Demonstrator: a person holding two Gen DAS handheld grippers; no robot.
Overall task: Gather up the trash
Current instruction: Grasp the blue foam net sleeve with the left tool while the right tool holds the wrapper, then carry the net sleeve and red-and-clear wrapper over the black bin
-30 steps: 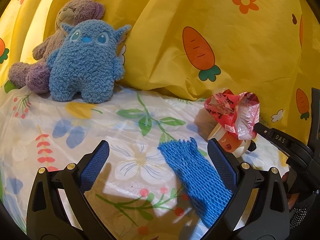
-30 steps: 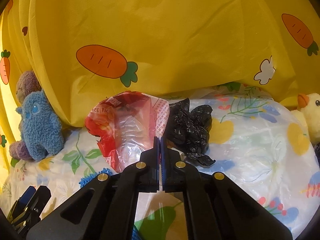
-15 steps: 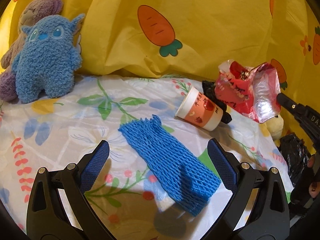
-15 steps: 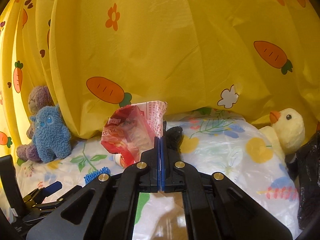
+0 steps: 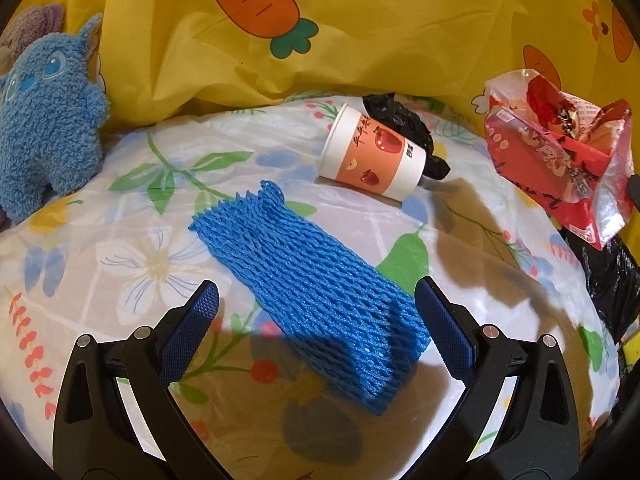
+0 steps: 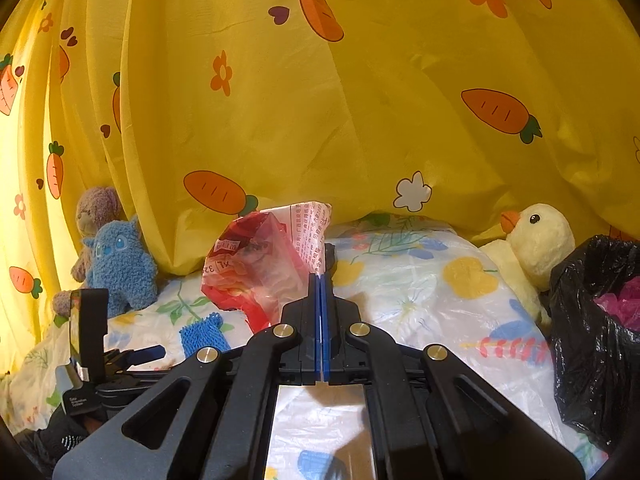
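Carrying the red wrapper (image 6: 256, 268) pinched in my right claw (image 6: 321, 280), I steer it toward the black bag (image 6: 592, 344) at three o'clock, while my left claw (image 5: 316, 300), spread wide, lines up on the blue foam net (image 5: 304, 280).

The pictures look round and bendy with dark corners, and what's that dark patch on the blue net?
Both views are fisheye, so edges curve and corners go black. Left wrist view: the dark patch on the blue foam net is a shadow. Right wrist view: the yellow curtain glows brightly at the left edge.

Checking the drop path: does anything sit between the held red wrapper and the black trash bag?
Nothing visible. The right gripper holds the red wrapper above bare bedsheet; the trash bag stands open at right.
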